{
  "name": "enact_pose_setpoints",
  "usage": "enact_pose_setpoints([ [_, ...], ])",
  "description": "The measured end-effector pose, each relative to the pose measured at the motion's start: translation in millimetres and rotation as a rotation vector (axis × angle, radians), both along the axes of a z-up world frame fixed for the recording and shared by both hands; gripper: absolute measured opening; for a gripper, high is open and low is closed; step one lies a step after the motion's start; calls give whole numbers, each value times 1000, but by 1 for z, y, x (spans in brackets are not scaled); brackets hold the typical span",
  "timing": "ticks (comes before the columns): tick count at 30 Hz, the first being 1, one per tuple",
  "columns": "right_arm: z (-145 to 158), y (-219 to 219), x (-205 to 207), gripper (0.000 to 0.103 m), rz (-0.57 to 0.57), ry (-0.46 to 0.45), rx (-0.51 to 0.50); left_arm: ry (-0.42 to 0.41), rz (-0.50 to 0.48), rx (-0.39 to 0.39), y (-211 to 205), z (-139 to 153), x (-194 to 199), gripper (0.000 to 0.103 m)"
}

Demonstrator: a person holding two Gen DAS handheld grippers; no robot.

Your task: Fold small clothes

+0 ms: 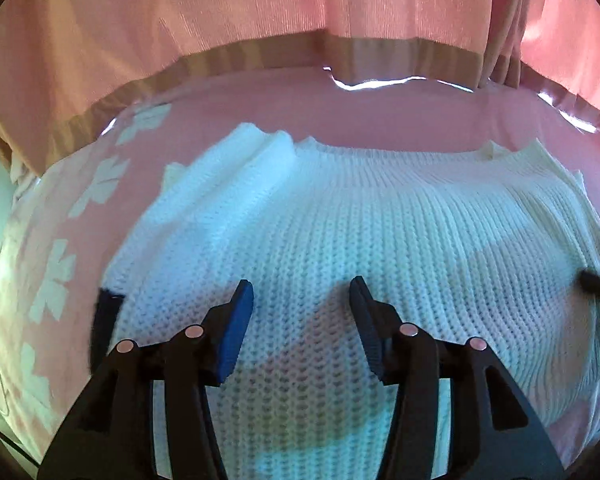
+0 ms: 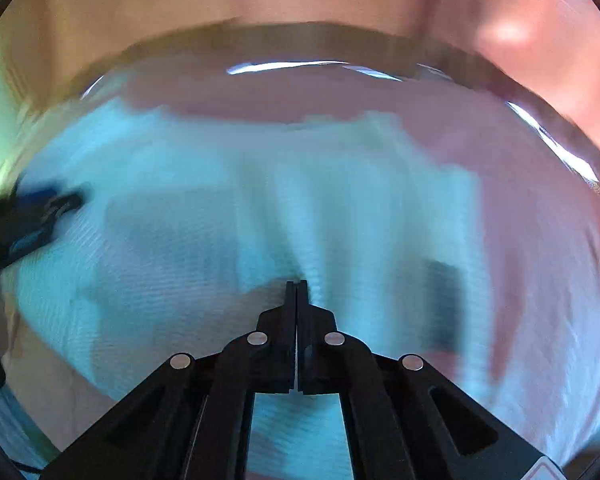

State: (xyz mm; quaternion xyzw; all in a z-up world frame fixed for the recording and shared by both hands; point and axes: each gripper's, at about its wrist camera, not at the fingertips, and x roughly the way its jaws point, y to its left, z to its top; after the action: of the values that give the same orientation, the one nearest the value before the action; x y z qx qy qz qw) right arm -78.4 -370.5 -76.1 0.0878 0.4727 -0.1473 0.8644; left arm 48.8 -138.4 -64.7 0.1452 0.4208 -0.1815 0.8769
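Note:
A white knitted garment [image 1: 340, 216] lies spread on a pink surface with white flower shapes [image 1: 100, 184]. My left gripper [image 1: 302, 292] is open just above the knit's near part, with nothing between its blue-padded fingers [image 1: 236, 320]. In the blurred right wrist view the same white garment [image 2: 220, 208] fills the middle, and my right gripper [image 2: 297, 286] is shut, with the knit bunched into ridges at its tips. The right gripper shows as a dark tip at the right edge of the left wrist view [image 1: 596, 284]. The left gripper appears at the left edge of the right wrist view [image 2: 28, 216].
A pink curtain with a tan band [image 1: 300, 52] hangs behind the surface's far edge. A dark patch [image 1: 104, 320] sits at the knit's left edge. A grey patch [image 2: 444, 300] shows right of my right gripper.

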Motion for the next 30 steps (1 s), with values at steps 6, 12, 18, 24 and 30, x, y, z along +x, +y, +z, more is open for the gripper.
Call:
enact_pose_setpoints([
  [6, 10, 7, -40, 4, -30, -96, 64, 0, 11, 22, -3, -5, 0, 50],
  [12, -15, 6, -59, 0, -57, -20, -2, -15, 15, 40, -4, -5, -1, 52],
  [18, -21, -18, -66, 1, -106, -33, 68, -3, 33, -6, 8, 0, -6, 59],
  [24, 5, -32, -80, 37, -191, -133, 76, 59, 190, -221, 71, 14, -5, 75],
  [30, -11, -24, -73, 7, -155, -46, 113, 76, 233, -247, 102, 3, -3, 56],
])
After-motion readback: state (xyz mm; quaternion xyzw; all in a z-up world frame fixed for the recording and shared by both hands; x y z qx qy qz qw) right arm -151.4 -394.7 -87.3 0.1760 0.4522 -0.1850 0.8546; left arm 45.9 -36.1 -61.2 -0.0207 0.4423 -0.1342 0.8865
